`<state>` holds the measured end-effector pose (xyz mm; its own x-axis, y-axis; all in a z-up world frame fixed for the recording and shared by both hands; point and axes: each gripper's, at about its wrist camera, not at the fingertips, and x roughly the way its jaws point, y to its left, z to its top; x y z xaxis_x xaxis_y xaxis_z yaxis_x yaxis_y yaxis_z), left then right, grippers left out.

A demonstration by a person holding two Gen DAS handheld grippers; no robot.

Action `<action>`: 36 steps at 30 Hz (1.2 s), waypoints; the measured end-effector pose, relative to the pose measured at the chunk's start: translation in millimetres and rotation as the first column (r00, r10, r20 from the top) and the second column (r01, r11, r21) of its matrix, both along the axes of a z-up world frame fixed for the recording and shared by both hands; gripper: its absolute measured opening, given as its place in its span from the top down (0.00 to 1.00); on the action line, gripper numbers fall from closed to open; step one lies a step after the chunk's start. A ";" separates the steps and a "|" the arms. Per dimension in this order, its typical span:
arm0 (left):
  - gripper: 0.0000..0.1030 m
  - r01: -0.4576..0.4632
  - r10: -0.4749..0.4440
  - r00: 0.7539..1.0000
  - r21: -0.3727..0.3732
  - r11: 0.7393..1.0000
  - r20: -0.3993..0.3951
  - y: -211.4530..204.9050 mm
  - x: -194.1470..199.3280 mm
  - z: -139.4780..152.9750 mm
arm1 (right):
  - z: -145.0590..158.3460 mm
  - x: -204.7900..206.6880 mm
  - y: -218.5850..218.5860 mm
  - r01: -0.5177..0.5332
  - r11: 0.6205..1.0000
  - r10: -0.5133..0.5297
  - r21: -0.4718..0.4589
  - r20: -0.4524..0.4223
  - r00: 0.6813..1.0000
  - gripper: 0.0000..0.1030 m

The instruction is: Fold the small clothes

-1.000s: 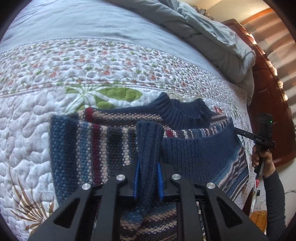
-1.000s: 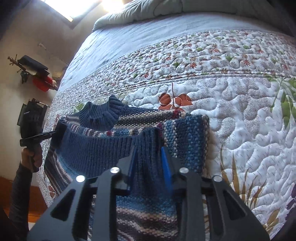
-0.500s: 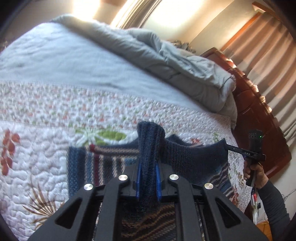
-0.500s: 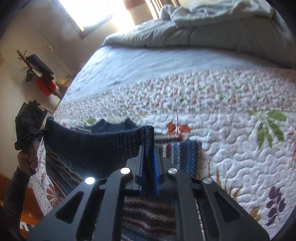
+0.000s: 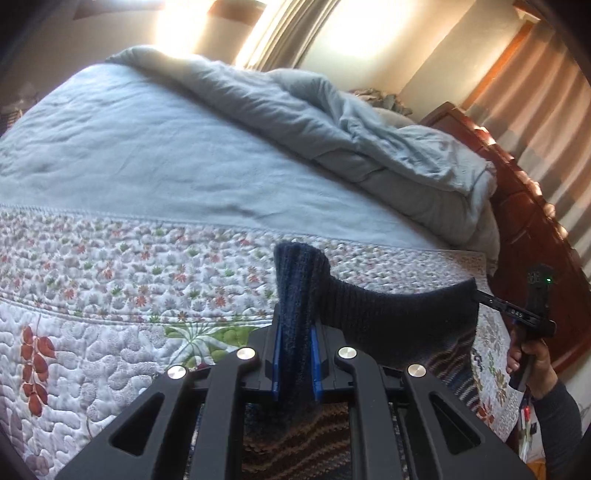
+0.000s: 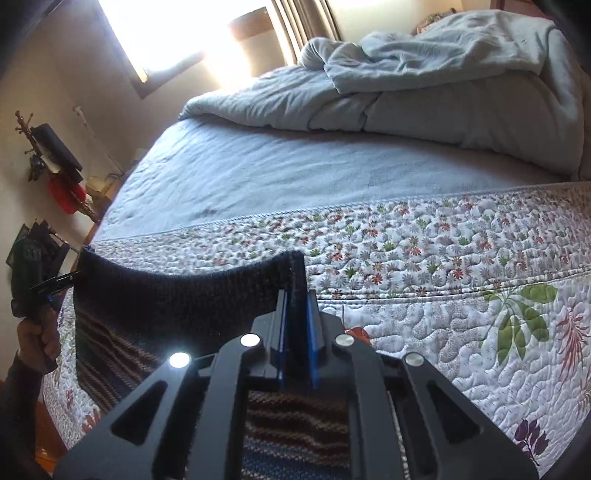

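Sweater hem held up by both corners, ready to fold over.

The left gripper [image 5: 295, 354] and right gripper [image 6: 295, 343] each clench a bottom corner of the sweater [image 6: 177, 295], raising the hem taut above the quilt [image 6: 443, 295] near the bed's foot edge, likely to carry it toward the collar.

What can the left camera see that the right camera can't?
Only the left camera shows the brown headboard and curtains. Only the right camera shows the window and a red thing on the wall. Both show the sweater, pinched at one corner by the left gripper and at the other by the right gripper, above the flowery quilt and grey blanket.
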<state>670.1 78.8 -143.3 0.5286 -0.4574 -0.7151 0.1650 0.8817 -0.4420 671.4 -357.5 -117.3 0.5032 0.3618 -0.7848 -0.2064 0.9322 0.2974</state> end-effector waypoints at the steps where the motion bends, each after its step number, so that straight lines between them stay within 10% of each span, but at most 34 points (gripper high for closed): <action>1: 0.88 -0.005 0.005 1.000 0.011 1.000 -0.017 -1.0 2.9 -9.9 | -4.8 3.5 1.4 0.004 1.000 -0.004 -0.007 -0.008 1.000 0.92; 11: 0.88 -0.055 0.086 0.962 0.125 0.991 -0.260 -7.7 32.3 -95.0 | -73.2 30.9 16.0 0.047 0.993 -0.064 -0.105 -0.165 0.984 0.92; 28: 0.85 -0.062 0.097 0.947 0.122 0.991 -0.307 -0.7 35.8 -117.0 | -107.7 43.0 7.6 0.111 0.988 -0.134 -0.110 -0.235 0.963 0.82; 30: 0.72 -0.084 0.103 0.951 0.077 0.993 -0.293 6.4 29.8 -105.8 | -100.0 36.7 1.6 0.130 0.989 -0.141 -0.064 -0.226 0.964 0.58; 33: 0.52 -0.087 0.091 0.974 0.032 0.996 -0.206 22.5 5.5 -71.9 | -79.9 12.3 -13.7 0.135 0.991 -0.133 -0.002 -0.190 0.973 0.56; 36: 0.53 -0.029 0.029 0.993 -0.002 1.000 -0.116 31.1 -35.1 -40.5 | -63.6 -29.8 -29.5 0.103 0.993 -0.092 0.057 -0.174 0.980 0.56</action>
<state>634.9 110.0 -183.9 0.4554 -0.4460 -0.7705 0.0868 0.8836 -0.4601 641.6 -386.9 -180.9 0.3990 0.3708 -0.8387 -0.0565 0.9228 0.3811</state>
